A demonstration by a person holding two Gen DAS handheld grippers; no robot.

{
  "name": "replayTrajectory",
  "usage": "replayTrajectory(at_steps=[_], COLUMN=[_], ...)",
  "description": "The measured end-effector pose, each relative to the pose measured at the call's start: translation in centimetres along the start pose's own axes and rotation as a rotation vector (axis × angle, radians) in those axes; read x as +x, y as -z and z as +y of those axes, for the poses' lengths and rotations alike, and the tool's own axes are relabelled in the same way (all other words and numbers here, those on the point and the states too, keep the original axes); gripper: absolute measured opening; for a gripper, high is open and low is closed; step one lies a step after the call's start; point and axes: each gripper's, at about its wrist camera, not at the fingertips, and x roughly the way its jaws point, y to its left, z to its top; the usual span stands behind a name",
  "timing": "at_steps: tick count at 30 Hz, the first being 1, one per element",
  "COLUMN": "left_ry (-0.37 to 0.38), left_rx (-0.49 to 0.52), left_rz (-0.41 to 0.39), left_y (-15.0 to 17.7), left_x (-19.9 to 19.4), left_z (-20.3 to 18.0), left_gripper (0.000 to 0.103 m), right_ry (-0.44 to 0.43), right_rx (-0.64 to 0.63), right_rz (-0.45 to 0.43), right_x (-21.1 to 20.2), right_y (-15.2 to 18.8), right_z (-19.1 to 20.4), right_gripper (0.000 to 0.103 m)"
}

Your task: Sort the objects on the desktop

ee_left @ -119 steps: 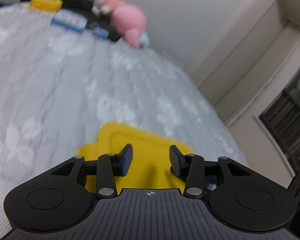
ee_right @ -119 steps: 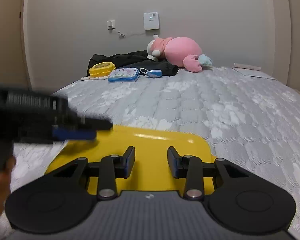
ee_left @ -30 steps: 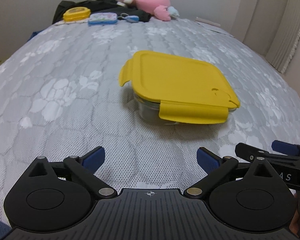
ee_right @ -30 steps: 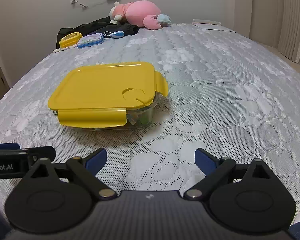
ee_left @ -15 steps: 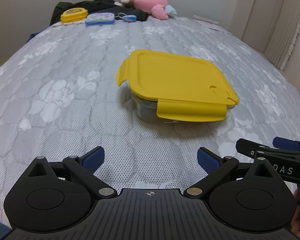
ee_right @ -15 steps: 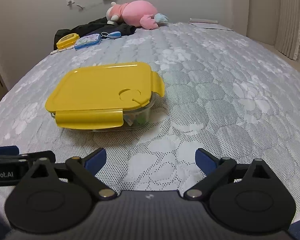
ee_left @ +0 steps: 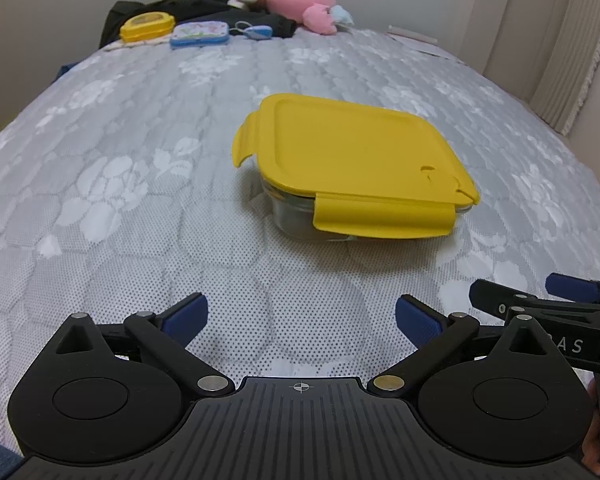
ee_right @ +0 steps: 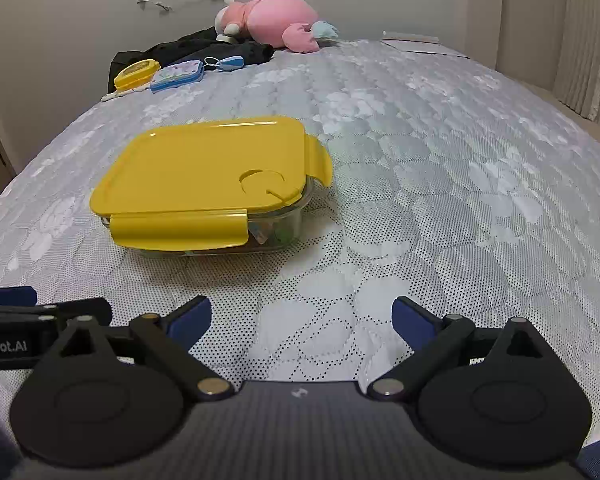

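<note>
lighting: soft, even indoor light, moderately bright, source not seen. shadows: a faint one under the yellow-lidded container on the mattress; mild sheen on the lid in the right wrist view. focus: both views sharp, no motion blur. distortion: strong fisheye bowing, dark vignetted corners. colour: slightly cool in the left view.

A pink plush toy lies beside black clothing.
</note>
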Motion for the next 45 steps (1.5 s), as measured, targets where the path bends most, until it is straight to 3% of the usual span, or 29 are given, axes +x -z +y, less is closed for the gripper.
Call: replayTrajectory(at_steps=[45], left_ry=[-0.003], left_rx=[0.012], left_rz=[0.027], left_y=[0.06], left_x=[0.38], left_z=[-0.16], left_gripper=[0.103], right_ry=[-0.004], right_rx=[-0.010], right_rz=[0.023], right_x=[0.46], right_y=[0.08], right_z=[0.18], right_gripper=[0.099])
